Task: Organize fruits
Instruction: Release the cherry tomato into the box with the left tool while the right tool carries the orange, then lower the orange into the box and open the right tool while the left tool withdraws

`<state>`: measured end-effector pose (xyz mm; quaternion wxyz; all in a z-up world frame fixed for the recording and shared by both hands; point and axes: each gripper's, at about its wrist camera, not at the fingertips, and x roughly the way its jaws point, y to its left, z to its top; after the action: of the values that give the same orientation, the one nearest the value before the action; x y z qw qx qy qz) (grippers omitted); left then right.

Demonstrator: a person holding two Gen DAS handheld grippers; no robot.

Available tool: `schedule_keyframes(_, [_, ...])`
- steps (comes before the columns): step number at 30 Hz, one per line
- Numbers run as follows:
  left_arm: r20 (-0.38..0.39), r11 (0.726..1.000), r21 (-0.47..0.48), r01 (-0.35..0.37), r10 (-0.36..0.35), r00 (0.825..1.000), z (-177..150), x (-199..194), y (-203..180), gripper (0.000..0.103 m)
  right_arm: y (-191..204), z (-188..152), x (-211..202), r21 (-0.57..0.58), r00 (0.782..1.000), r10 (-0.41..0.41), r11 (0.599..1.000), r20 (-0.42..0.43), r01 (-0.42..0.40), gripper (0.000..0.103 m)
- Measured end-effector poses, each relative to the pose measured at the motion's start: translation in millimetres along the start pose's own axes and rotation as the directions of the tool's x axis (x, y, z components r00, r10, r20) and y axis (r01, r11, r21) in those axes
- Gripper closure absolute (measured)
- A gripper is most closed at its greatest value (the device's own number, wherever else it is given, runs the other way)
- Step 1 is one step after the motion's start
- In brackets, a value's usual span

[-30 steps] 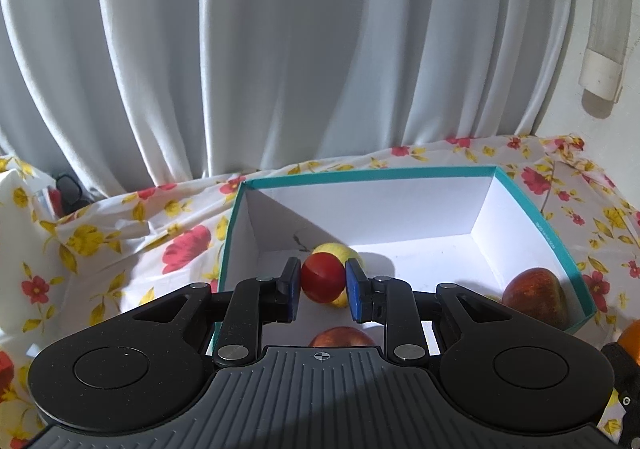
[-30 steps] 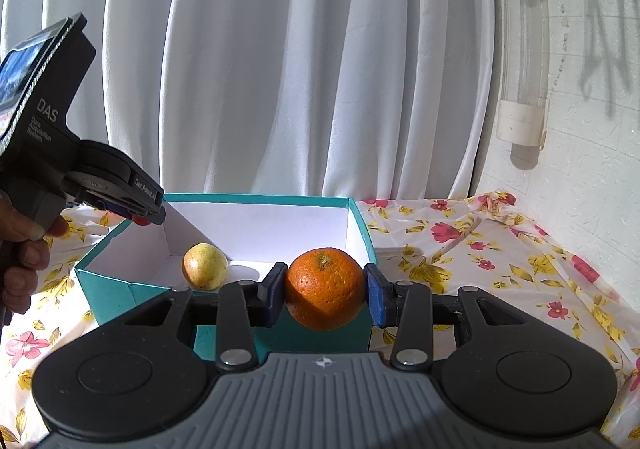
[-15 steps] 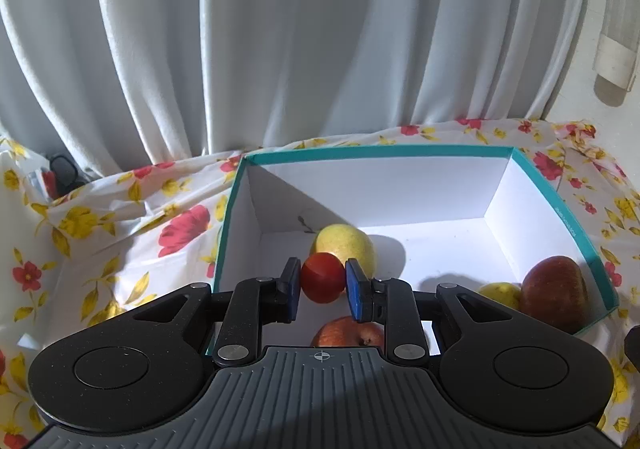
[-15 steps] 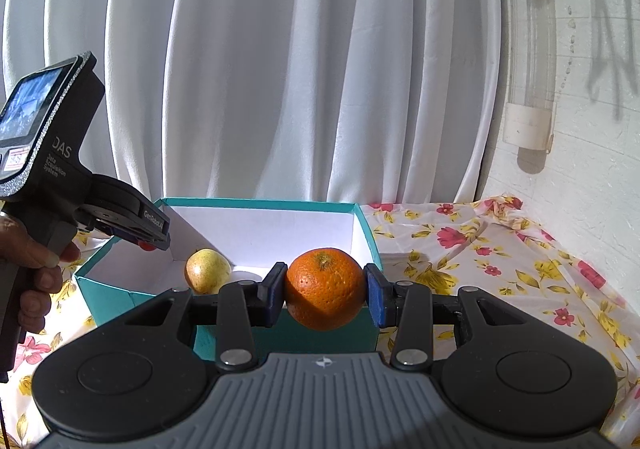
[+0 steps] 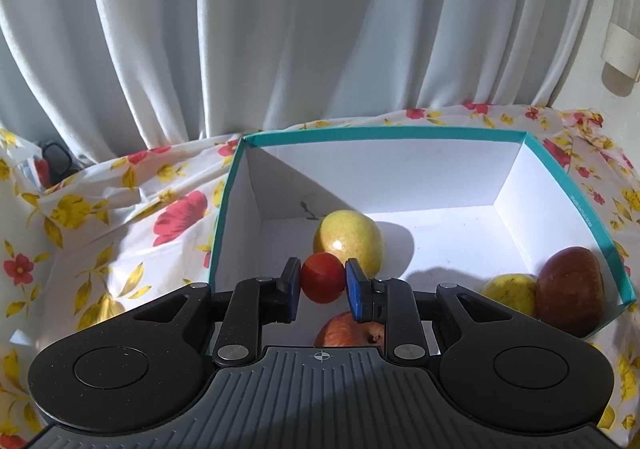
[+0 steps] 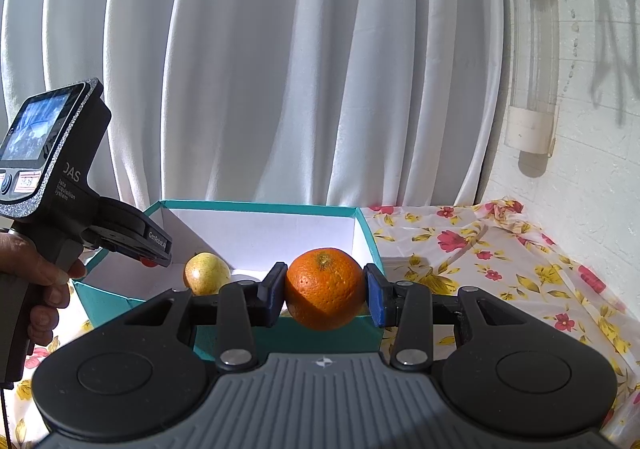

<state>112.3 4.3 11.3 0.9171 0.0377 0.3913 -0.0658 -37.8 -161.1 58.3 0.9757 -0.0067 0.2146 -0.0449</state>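
Over the box, left side: left gripper (image 5: 322, 289) hangs tilted down into the teal box (image 5: 576, 205), jaws nearly shut and pinching a small red fruit (image 5: 322, 282).
Box contents, left to right: yellow-green fruit (image 5: 347, 241) near the far left corner; reddish apple (image 5: 352, 331) low at the near edge, partly hidden; small yellow fruit (image 5: 510, 291) touching a dark red apple (image 5: 570, 289) in the right corner.
Right side: right gripper (image 6: 325, 291) holds level outside the near wall of the box, jaws part-way open and clamped on an orange (image 6: 325, 283).
Step in hand: judged, left hand is placing the red fruit in the box; orange waits its turn.
Next move: lower the red fruit to bare white floor between the yellow-green fruit and the reddish apple, then open. Round fruit may roll on release; set it down, don't drop.
Writing, left device: handheld unit (image 6: 60, 185) seen from the right wrist reads "DAS", with small lines below, probably "Data Acquisition System"; its arm reads "GenRobot.AI", only roughly legible.
Writing, box: small print on the right rim, too small to read.
Surface: table under a floral cloth (image 6: 480, 261).
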Motion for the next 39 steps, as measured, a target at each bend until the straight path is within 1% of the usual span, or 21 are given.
schedule_keyframes(7, [-0.021,1.0,0.003,0.002,-0.002,1.0,-0.5,7.4,0.8,0.075,0.1,0.2,-0.4,0.005,1.0,-0.01,1.0,0.006,0.01,0.063])
schedule_keyframes(8, [-0.02,1.0,0.004,-0.001,0.001,1.0,-0.9,7.3,0.6,0.072,-0.1,0.0,-0.2,0.005,1.0,-0.01,1.0,0.006,0.01,0.063])
schedule_keyframes(10, [-0.014,1.0,0.014,-0.005,0.005,1.0,-1.4,6.2,-0.8,0.062,-0.3,-0.1,-0.3,0.006,1.0,-0.012,1.0,0.007,0.012,0.063])
schedule_keyframes(12, [-0.005,1.0,0.017,-0.008,0.008,1.0,-1.8,3.5,-1.6,0.03,-0.2,0.4,-0.1,0.006,1.0,-0.014,1.0,0.008,0.014,0.063])
schedule_keyframes(14, [0.014,1.0,0.023,-0.012,0.012,1.0,-2.0,-2.0,-2.1,0.022,-0.9,0.3,-0.1,0.008,1.0,-0.017,1.0,0.009,0.017,0.063])
schedule_keyframes(15, [0.021,1.0,0.029,-0.005,0.004,1.0,-1.7,-6.8,-2.1,0.013,-1.1,0.1,-0.6,0.008,1.0,-0.018,1.0,0.01,0.018,0.063])
schedule_keyframes(16, [0.028,1.0,0.03,0.01,-0.01,1.0,-1.7,-11.8,-1.7,0.007,-1.4,0.1,-0.4,0.008,1.0,-0.02,1.0,0.01,0.02,0.063])
schedule_keyframes(17, [0.042,0.999,0.025,0.022,-0.023,0.999,-2.2,-18.5,-0.5,0.003,-1.8,0.1,-0.3,0.01,1.0,-0.022,1.0,0.01,0.022,0.063])
schedule_keyframes(20, [0.085,0.999,0.024,0.034,-0.036,0.996,-6.7,-41.9,1.1,0.002,-2.5,0.0,0.1,0.012,1.0,-0.026,1.0,0.012,0.026,0.063])
schedule_keyframes(23, [0.107,0.999,0.017,0.05,-0.052,0.993,-14.3,-60.6,2.3,0.0,-4.7,0.2,1.7,0.014,1.0,-0.028,1.0,0.014,0.028,0.062])
schedule_keyframes(28, [0.102,0.999,0.026,0.04,-0.042,0.994,-26.6,-73.6,5.3,0.0,-5.3,-1.1,6.2,0.007,1.0,-0.027,1.0,0.011,0.027,0.062])
schedule_keyframes(33, [0.097,1.0,-0.008,0.018,-0.017,0.995,-34.2,-79.4,14.5,0.0,-7.4,-2.0,13.8,0.009,1.0,-0.026,1.0,-0.005,0.026,0.062])
schedule_keyframes(36, [0.088,0.999,-0.037,0.014,-0.01,0.996,-37.8,-80.2,19.5,0.0,-4.9,-0.5,18.9,-0.006,1.0,-0.008,1.0,-0.004,0.008,0.062])
schedule_keyframes(39, [0.066,0.999,-0.043,0.014,-0.011,0.998,-41.3,-79.2,20.7,0.0,1.8,0.2,27.2,-0.023,1.0,0.023,0.999,-0.008,-0.023,0.062])
